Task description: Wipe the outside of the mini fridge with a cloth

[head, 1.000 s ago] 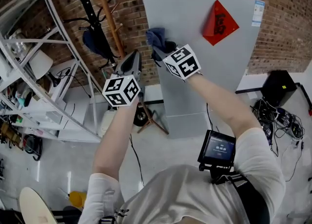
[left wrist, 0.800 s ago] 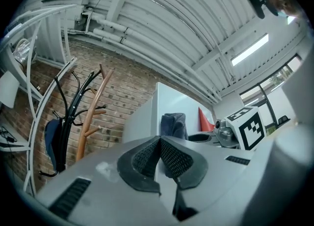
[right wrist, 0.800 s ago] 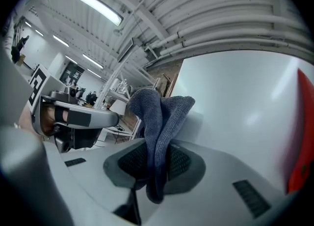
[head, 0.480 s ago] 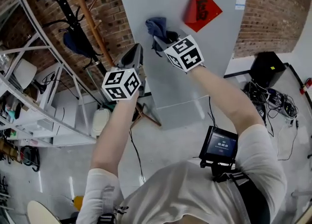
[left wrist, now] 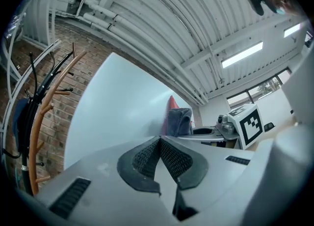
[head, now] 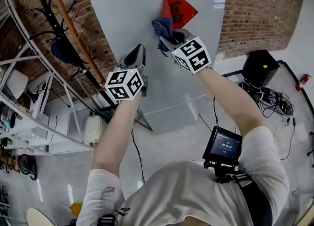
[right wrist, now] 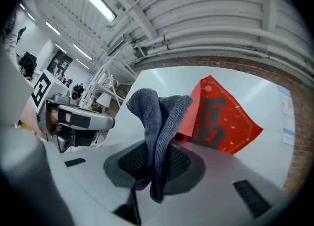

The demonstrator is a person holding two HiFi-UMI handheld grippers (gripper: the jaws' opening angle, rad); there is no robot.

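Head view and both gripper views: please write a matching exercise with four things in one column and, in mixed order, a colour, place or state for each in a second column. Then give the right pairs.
Things
1. cloth
2. paper sign
3. left gripper
4. fridge

Descriptions
A. red, stuck on the front of the fridge
B. shut, with nothing between its jaws
C. pale grey, standing against the brick wall
D. blue-grey, clamped in the right gripper

Pairs: 1-D, 2-A, 3-B, 4-C
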